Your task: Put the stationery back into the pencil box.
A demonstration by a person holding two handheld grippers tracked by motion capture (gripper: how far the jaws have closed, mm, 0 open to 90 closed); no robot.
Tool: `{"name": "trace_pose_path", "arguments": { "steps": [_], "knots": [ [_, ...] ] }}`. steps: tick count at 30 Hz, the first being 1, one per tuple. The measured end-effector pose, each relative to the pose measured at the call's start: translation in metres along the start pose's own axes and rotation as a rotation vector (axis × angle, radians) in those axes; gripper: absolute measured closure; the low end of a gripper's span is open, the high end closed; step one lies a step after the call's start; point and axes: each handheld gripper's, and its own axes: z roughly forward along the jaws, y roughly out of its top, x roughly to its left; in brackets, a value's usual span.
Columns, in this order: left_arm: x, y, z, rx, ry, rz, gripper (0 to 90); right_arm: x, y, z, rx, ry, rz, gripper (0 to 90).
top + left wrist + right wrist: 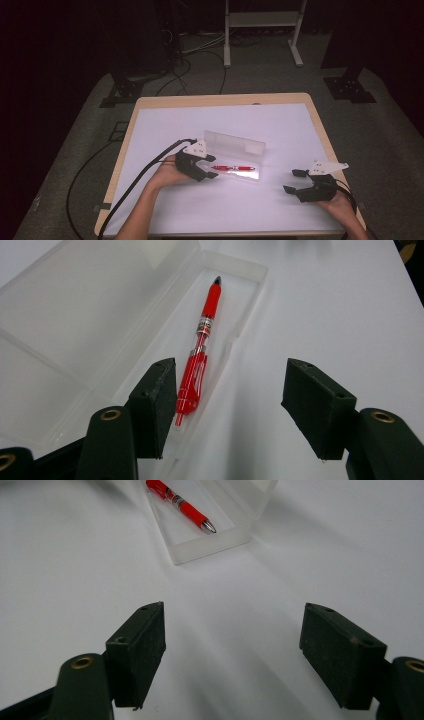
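From the high view, the red pen [233, 168] lies inside the open clear case [235, 150] on the worktop [165, 210]; the left hand-held gripper [209, 173] sits at the pen's clip end, and the right hand-held gripper [294, 181] rests well apart with its jaws wide. In the left gripper view the jaws are parted and grip nothing, one pad just beside the clip, so a careless move could knock the pen or shift the light case. In the right gripper view the case's near wall could be bumped on approach.

Red pen [199, 360] with black tip; clear case [90, 330]; white sheet [225, 200]; black grippers; tan table [220, 99].
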Motion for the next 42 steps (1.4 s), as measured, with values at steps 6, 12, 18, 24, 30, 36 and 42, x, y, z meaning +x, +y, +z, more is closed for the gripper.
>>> {"name": "trace_pose_path", "arguments": {
  "steps": [6, 12, 18, 24, 30, 36, 42],
  "knots": [
    [-0.001, -0.007, -0.004, -0.002, 0.01, -0.017, 35.6, 0.0, 0.0, 0.0, -0.001, -0.001, 0.002, 25.5],
    [-0.002, -0.012, -0.009, -0.005, 0.025, -0.022, 34.4, 0.0, 0.0, 0.0, 0.002, 0.0, 0.001, 25.5],
    [-0.006, -0.016, -0.013, -0.01, 0.026, -0.028, 33.1, 0.0, 0.0, 0.0, 0.001, -0.003, 0.002, 25.5],
    [-0.01, -0.019, -0.017, -0.017, 0.038, -0.034, 30.3, 0.0, 0.0, 0.0, 0.003, -0.003, 0.003, 25.2],
    [-0.011, -0.022, -0.024, -0.015, 0.059, -0.035, 26.9, 0.0, 0.0, 0.0, 0.003, -0.004, 0.003, 25.2],
    [-0.015, -0.026, -0.029, -0.022, 0.076, -0.049, 24.1, 0.0, 0.0, 0.0, 0.004, -0.003, 0.002, 24.9],
    [-0.02, -0.034, -0.033, -0.03, 0.102, -0.063, 21.1, 0.0, 0.0, 0.0, 0.004, -0.004, 0.002, 24.9]
  ]
}}
